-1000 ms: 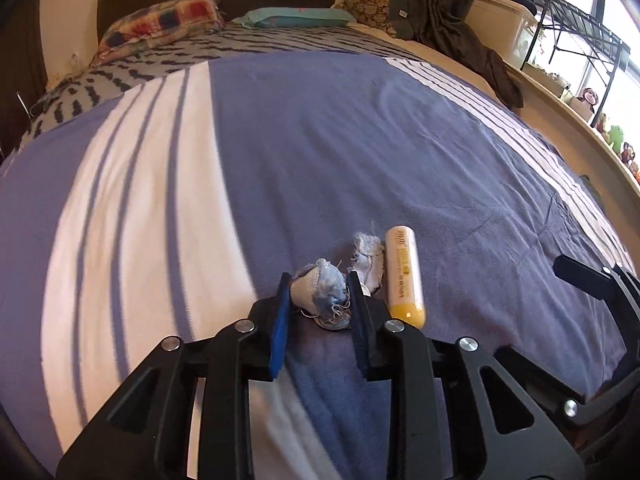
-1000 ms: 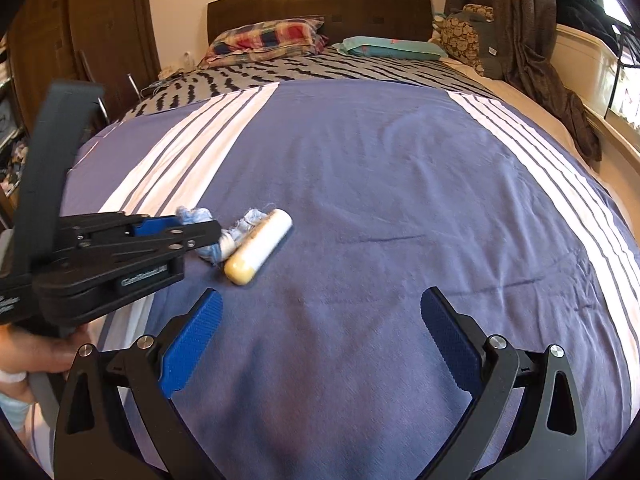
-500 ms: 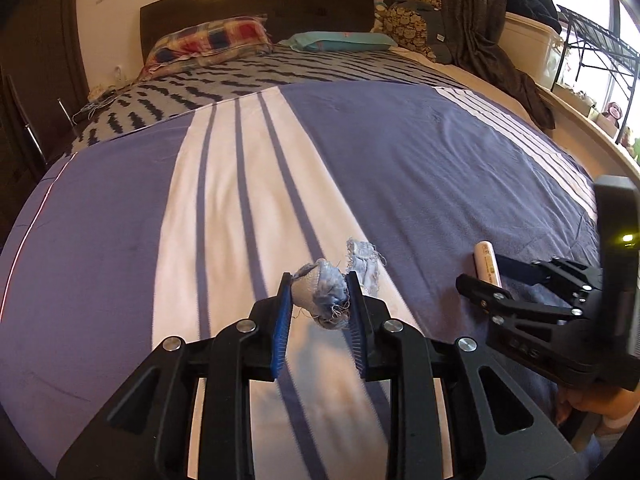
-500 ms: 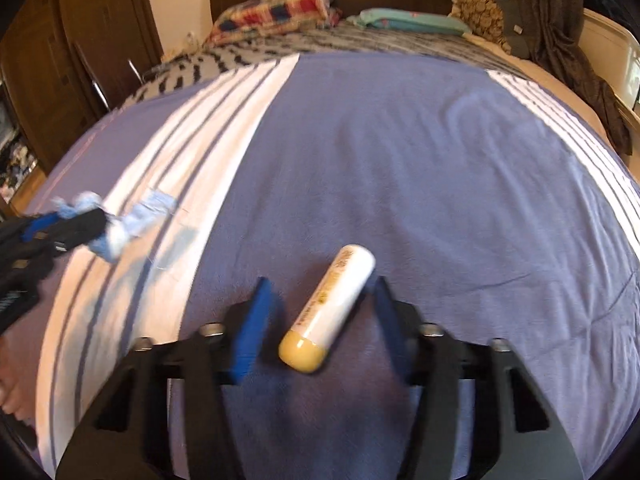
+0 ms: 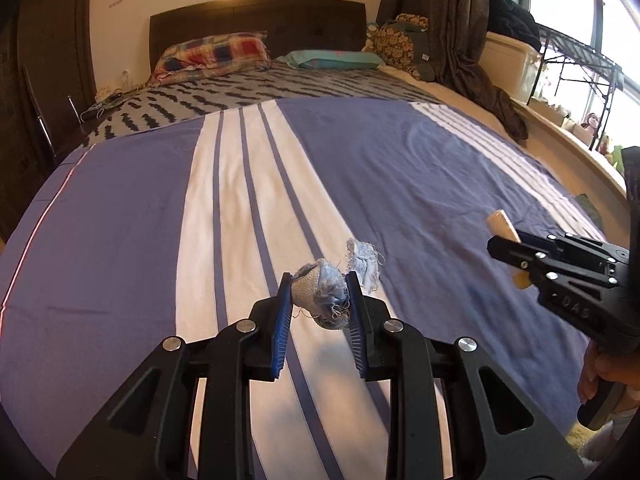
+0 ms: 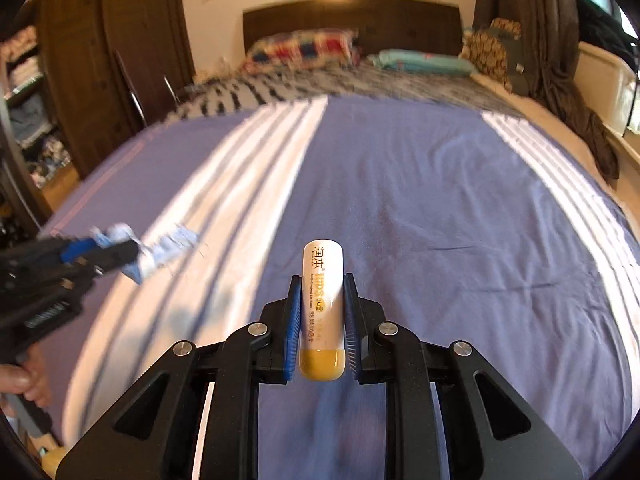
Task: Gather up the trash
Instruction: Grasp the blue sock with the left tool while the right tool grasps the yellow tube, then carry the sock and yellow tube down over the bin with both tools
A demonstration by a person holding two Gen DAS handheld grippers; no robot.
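My left gripper [image 5: 318, 306] is shut on a frayed wad of pale blue cloth scrap [image 5: 322, 298], held above the striped bedspread [image 5: 160, 240]; a loose tail of the scrap [image 5: 364, 262] hangs past the right finger. My right gripper [image 6: 322, 320] is shut on a white tube with a yellow cap [image 6: 323, 312], cap toward me, lifted off the bed. The left gripper with the scrap [image 6: 120, 246] shows at the left of the right wrist view. The right gripper [image 5: 516, 250] and the tube's end [image 5: 502, 226] show at the right of the left wrist view.
The bed has a dark headboard [image 5: 256, 20], a plaid pillow [image 5: 212, 54] and a teal pillow [image 5: 336, 59]. Dark clothing [image 5: 480, 92] drapes over the far right edge. A wardrobe [image 6: 108, 60] stands left of the bed, a window ledge [image 5: 576, 136] right.
The right gripper closed on the tube and lifted it off the bedspread. The left gripper, still holding the scrap, rose and moved left, away from the tube.
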